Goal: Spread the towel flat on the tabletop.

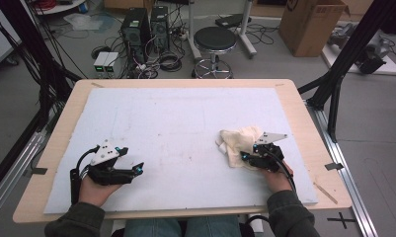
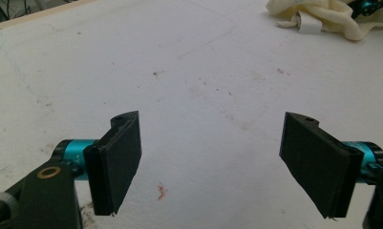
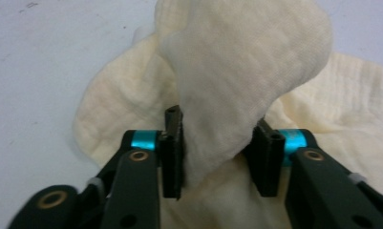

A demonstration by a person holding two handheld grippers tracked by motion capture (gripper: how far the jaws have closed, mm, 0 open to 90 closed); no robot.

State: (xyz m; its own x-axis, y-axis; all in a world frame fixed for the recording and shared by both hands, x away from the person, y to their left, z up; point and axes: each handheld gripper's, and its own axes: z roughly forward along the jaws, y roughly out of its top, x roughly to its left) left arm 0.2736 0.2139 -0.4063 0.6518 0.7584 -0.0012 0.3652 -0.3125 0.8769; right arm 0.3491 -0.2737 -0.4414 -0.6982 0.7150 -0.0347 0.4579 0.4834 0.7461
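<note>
Biggest thing here is the wooden table (image 1: 304,123), nearly all of it covered by a pale blue-white foam mat (image 1: 176,123) with faint scuffs and a few small stains. On the right side of that mat, toward the near edge, sits a crumpled cream cloth (image 1: 237,140) bunched in a heap with a small white tag sticking out of one edge.

The right gripper (image 1: 248,157) is down in the near side of that cloth. In the right gripper view a raised fold of the fabric stands up between its two black jaws, which are pulled in close and pinching that fold from both sides.

The left gripper (image 1: 136,170) rests over on the left part of the mat, well apart from the cloth. Its jaws are spread wide with nothing between them, just bare mat underneath
</note>
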